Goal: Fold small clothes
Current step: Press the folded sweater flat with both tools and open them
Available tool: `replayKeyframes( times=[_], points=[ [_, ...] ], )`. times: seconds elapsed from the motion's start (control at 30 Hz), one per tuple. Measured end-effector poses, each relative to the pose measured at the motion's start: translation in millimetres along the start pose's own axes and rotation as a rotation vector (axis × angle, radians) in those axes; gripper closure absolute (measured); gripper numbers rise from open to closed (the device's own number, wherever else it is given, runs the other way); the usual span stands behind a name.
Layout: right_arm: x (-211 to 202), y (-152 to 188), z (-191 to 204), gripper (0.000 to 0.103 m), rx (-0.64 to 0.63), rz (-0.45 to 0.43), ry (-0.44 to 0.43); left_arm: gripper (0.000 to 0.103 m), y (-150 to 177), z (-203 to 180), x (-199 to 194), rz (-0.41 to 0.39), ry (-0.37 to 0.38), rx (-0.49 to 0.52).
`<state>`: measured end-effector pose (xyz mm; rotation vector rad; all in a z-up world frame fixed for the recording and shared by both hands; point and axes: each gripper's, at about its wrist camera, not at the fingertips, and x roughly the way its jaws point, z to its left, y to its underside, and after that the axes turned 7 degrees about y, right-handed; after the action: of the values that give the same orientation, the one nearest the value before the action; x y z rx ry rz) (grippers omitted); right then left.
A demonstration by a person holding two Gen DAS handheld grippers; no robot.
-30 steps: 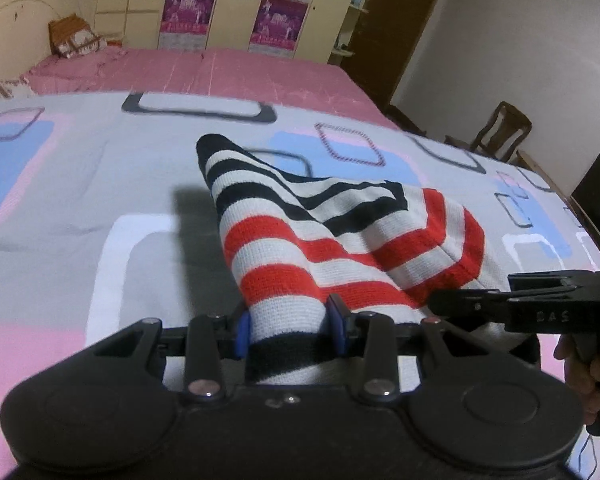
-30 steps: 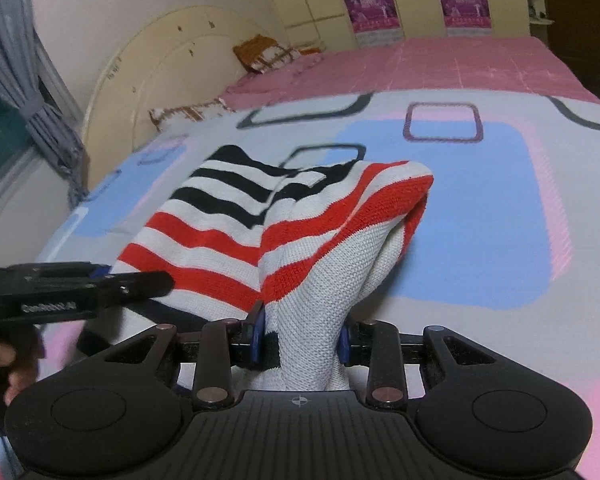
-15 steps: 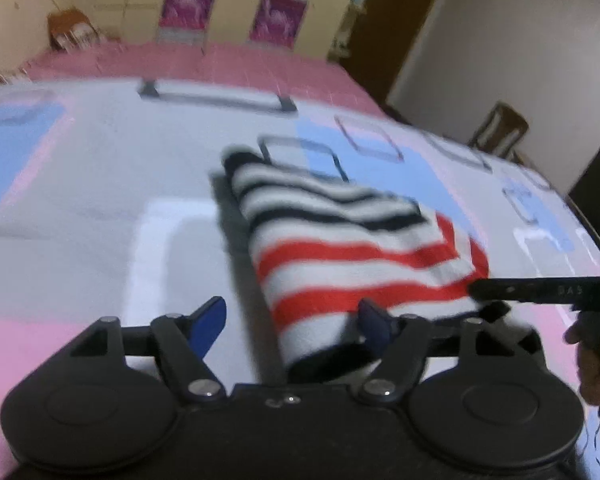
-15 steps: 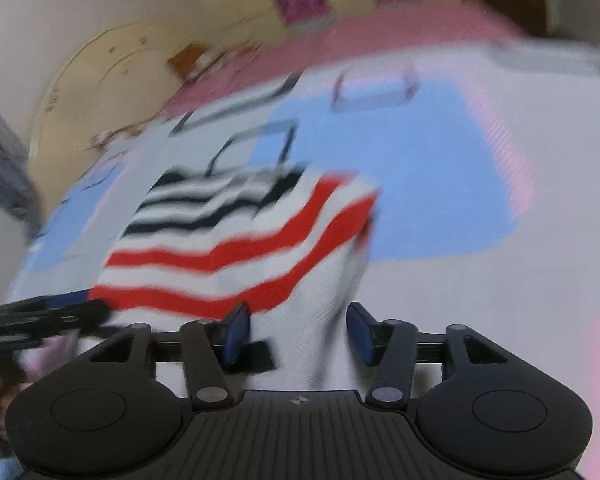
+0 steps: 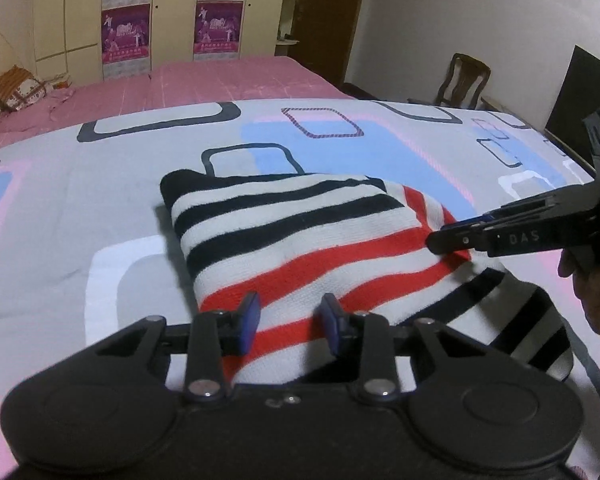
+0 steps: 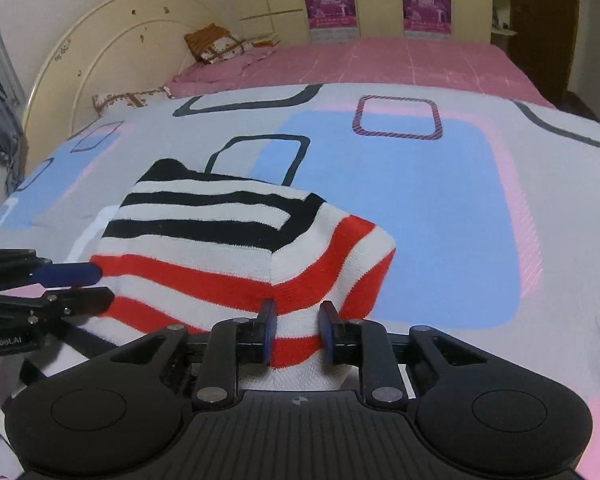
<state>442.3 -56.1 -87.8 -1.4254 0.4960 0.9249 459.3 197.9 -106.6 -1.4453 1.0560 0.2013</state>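
Note:
A small knit garment (image 5: 300,236) with black, white and red stripes lies folded over on the patterned bedspread (image 5: 80,200); it also shows in the right wrist view (image 6: 228,248). My left gripper (image 5: 290,322) is open, its blue pads either side of the garment's near edge without pinching it. My right gripper (image 6: 296,330) is open too, its pads straddling the near red-striped corner. Each gripper shows side-on in the other's view, the right one (image 5: 452,236) at the garment's right corner and the left one (image 6: 80,284) at its left edge.
A second bed with a pink sheet (image 5: 204,80) lies behind, with a cushion (image 5: 16,88) on it. A curved headboard (image 6: 112,52) stands at the left. A wooden chair (image 5: 462,80) and a dark screen (image 5: 580,96) stand to the right.
Both grippers were shut on the lifted garment a second ago. They have let go, and the garment now lies flat and folded on the bedspread.

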Motion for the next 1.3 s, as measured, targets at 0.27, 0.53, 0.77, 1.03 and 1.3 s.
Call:
replayKeyframes(
  times=[0.27,0.53,0.77,1.03,1.3],
  points=[
    [-80,28,13,0.082,-0.072,-0.074,-0.043,0.083,22,-20,-58,-0.089,0.092,-0.046],
    [-68,65,21,0.082,-0.158,-0.003,-0.013,0.089,59,-40,-47,0.002,0.096,-0.068],
    [-81,68,20,0.082,-0.133,-0.039,-0.005,0.089,64,-48,-54,-0.019,0.053,-0.103],
    [-99,102,25,0.082,-0.153,0.007,-0.009,0.089,80,-69,-62,-0.013,-0.019,-0.094],
    [-80,111,14,0.082,-0.097,0.037,-0.019,0.089,86,-77,-58,-0.008,-0.086,-0.094]
  ],
)
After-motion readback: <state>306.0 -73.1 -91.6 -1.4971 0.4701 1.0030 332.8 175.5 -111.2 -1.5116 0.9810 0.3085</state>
